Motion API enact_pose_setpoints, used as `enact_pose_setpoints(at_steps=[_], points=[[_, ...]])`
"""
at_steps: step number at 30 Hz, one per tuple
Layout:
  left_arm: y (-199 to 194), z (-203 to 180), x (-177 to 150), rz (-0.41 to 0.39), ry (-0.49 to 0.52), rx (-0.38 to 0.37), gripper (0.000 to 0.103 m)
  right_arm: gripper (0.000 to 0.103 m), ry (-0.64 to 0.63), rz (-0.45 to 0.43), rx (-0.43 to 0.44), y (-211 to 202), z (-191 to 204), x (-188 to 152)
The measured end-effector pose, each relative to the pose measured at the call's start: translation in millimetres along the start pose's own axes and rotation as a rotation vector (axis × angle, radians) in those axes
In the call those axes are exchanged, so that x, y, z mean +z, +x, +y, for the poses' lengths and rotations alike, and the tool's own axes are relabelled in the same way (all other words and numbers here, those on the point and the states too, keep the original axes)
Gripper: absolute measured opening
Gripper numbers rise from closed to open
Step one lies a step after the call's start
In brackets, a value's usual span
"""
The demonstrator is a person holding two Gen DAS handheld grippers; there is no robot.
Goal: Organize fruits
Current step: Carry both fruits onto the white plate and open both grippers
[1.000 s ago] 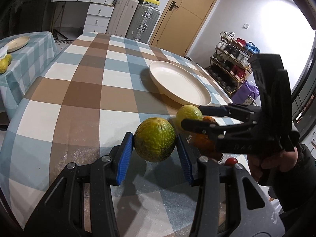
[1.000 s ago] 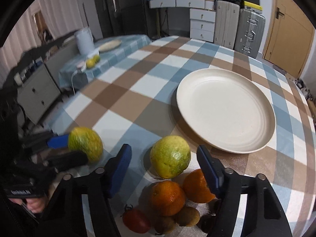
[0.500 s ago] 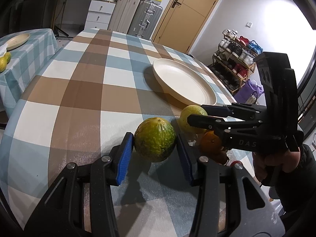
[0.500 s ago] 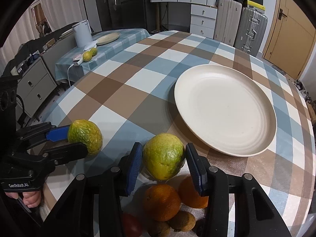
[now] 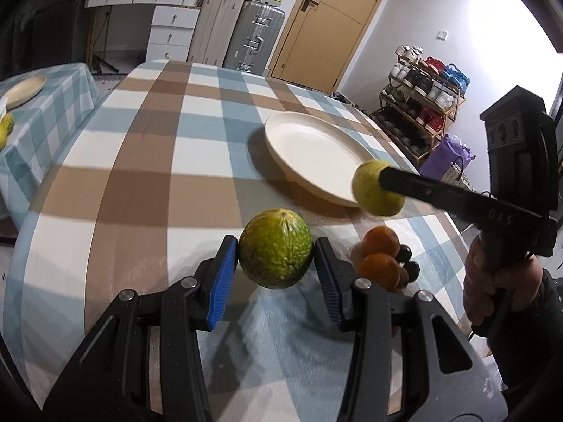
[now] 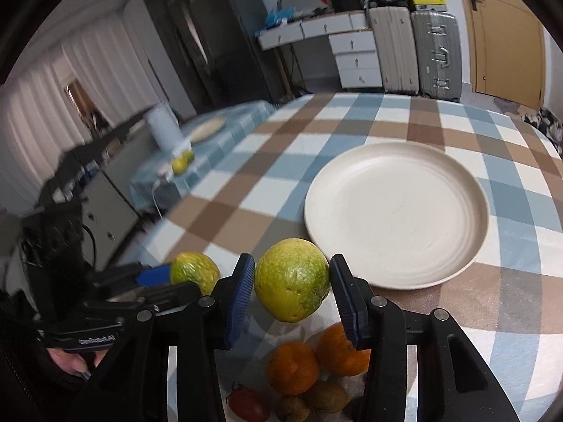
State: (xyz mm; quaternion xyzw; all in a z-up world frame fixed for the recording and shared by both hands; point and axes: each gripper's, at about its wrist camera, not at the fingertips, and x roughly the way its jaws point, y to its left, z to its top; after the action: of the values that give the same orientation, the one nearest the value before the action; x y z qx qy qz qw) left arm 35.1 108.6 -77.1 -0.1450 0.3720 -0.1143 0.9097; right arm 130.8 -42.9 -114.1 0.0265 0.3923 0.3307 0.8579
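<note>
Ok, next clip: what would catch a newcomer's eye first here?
Two green fruits held off the checked table at once: the left tool grips a mottled green fruit, the right tool a yellow-green fruit. Just beyond sits a bare cream plate, with oranges piled nearer the cameras.

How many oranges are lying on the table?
2. One orange lies below the right gripper; the other orange touches it on the right. More may be hidden.

Your left wrist cam sits low over the checked table (image 5: 147, 190), facing the door; your right one looks leftward. Both catch the plate (image 5: 316, 154) mid-frame, pretty close.
</note>
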Motion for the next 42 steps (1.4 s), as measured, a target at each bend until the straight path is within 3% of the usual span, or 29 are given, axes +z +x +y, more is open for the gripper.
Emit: enact_pose_setpoints(at_steps=[11,24,32,42], points=[[48,-24,68,0.006,0.024,-0.040,0.042,0.045,0.150,-0.095,0.028,-15,-67,28],[148,-48,150,0.085,0.075,-0.056,0.042,0.045,0.264,-0.099,0.086,18,-140,71],[212,-37,163,0.185,0.013,-0.059,0.042,0.045,0.342,-0.057,0.109,60,-171,87],[227,-46,168,0.154,0.064,-0.051,0.042,0.045,0.368,-0.034,0.117,82,-178,89]])
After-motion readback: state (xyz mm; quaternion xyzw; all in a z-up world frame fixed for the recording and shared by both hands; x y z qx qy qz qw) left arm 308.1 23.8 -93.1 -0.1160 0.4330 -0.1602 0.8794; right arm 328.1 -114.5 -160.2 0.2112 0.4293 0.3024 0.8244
